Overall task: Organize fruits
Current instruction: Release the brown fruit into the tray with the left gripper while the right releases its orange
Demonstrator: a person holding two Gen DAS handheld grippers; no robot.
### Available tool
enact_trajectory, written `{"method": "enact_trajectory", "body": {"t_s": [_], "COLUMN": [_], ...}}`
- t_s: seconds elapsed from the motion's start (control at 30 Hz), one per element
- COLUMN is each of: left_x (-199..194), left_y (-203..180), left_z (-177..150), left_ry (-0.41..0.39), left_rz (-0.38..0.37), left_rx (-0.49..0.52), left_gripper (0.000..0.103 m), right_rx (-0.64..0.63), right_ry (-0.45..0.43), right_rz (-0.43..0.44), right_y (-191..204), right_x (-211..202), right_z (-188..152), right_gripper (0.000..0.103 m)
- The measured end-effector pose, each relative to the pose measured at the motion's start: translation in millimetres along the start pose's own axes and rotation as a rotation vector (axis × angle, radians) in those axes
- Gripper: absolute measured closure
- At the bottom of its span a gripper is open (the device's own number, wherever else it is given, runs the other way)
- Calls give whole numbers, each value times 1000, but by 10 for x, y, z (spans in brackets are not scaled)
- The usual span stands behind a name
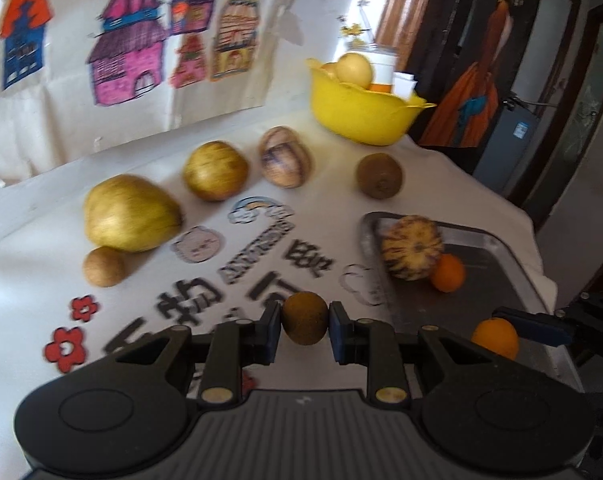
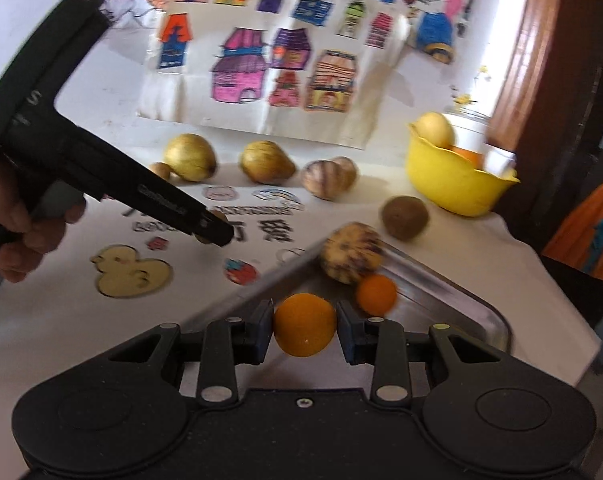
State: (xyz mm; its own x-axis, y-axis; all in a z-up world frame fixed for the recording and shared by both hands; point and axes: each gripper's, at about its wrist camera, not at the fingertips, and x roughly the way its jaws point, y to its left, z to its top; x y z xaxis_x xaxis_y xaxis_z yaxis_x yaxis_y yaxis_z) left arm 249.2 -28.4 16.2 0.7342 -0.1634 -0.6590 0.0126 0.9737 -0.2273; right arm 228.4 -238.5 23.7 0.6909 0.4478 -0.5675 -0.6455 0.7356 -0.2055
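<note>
Brown kiwi in left tongs, orange in right tongs.

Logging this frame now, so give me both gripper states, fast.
Left gripper: closed on a brown kiwi, held above the tablecloth.
Right gripper: closed on an orange, at the near edge of the metal tray.

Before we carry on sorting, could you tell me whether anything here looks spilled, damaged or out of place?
Nothing stands out. Fruit sits whole on the tablecloth, in the yellow bowl and on the metal tray; nothing is spilled. Each tongs holds one fruit.
</note>
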Motion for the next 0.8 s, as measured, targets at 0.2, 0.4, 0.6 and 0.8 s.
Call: {"method": "enact_trajectory", "body": {"t_s": [0.2, 0.4, 0.6, 0.8], "left_x": [96, 267, 379, 435], "left_y": [-320, -629, -799, -864], "left_z": [34, 16, -20, -31], "left_ry": [1, 15, 32, 43], "left_rz": [-71, -113, -118, -110], "left_rx": [52, 109, 150, 169], "left_gripper": [75, 75, 75, 75], "right_rx": [24, 36, 58, 77], "right_ry": [10, 20, 18, 14], "right_rz": [-41, -61, -63, -50], "right_y": [-181, -307, -410, -450], "right_x": [-5, -1, 20, 28], "right_z": [-162, -293, -364, -396], "right_gripper": [67, 67, 67, 67]}}
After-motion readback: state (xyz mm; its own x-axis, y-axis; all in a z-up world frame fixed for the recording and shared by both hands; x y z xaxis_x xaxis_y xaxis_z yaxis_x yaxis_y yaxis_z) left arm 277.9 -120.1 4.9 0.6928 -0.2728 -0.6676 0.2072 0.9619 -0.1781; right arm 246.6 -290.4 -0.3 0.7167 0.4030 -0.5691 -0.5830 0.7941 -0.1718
